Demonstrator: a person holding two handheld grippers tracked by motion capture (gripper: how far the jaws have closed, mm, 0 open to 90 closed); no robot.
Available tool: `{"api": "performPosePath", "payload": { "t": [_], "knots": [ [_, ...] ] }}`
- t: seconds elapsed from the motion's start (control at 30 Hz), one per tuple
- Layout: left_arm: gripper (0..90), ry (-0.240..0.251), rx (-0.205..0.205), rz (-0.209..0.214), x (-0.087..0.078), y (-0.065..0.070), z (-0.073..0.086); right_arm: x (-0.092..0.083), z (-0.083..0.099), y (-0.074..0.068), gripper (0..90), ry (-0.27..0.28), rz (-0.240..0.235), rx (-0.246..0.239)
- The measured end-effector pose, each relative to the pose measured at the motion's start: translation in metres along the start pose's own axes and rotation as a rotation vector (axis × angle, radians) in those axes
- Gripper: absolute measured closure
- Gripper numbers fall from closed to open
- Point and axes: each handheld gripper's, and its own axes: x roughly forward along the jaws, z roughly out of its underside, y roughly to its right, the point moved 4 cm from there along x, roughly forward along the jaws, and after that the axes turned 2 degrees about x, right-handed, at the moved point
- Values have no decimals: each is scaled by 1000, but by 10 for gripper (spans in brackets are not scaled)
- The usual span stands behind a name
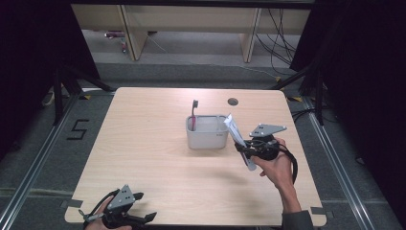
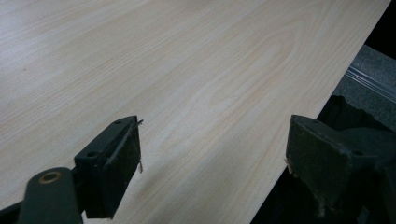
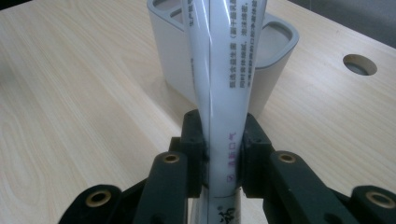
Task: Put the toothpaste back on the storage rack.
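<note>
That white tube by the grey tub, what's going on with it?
A person's right hand-held gripper is clamped on a white toothpaste tube, holding it tilted beside the grey holder on the table. A toothbrush already stands in the holder. The left hand-held gripper rests open near the table's front edge.

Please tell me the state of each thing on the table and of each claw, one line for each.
Toothpaste tube: clamped, tilted toward the holder.
Grey holder: upright, toothbrush inside.
Toothbrush: standing, bristles up.
Right claw: shut on the tube.
Left claw: open, nothing between.

Tube ends beyond frame edges
</note>
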Motion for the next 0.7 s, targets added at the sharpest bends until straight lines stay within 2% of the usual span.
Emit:
{"api": "performPosePath", "payload": {
  "t": [0.07,0.1,0.13,0.23,0.27,0.3,0.33,0.37,0.43,0.47,0.5,0.53,0.57,0.6,0.63,0.67,0.7],
  "knots": [
    [176,-8,10,-2,0,-1,0,-2,-2,2,755,20,2,-3],
    [176,2,-4,10,0,0,0,-2,-3,2,755,21,-5,2],
    [176,7,-7,4,1,1,0,-3,-5,2,756,33,-2,0],
    [176,2,-1,6,1,0,0,-4,-8,1,756,58,-5,28],
    [176,6,-7,8,1,0,0,-4,-10,2,756,63,-7,14],
    [176,0,-8,13,1,0,0,-4,-11,0,756,66,-8,39],
    [176,1,-9,13,1,0,0,-4,-13,2,755,76,-1,12],
    [176,4,-10,10,1,0,0,-5,-14,0,755,64,-8,29],
    [176,4,-11,4,0,0,0,-3,-17,1,755,91,-8,14],
    [176,-10,7,4,-1,-1,0,-5,-18,-1,756,77,-5,40],
    [176,-2,-6,4,0,0,0,-5,-20,0,756,88,-3,19],
    [176,2,-7,7,0,0,0,-5,-21,-1,756,93,-4,31],
    [176,2,-5,3,0,0,0,-5,-23,1,756,103,-5,13],
    [176,-9,6,-1,-1,-1,0,-5,-23,0,755,104,-17,29],
    [176,0,-3,1,0,0,0,-6,-24,-1,756,107,-16,34],
    [176,-1,-3,1,-1,-1,0,-5,-25,1,756,120,-7,12],
    [176,1,-7,3,0,0,0,-5,-25,2,756,133,6,13]
  ]
}}
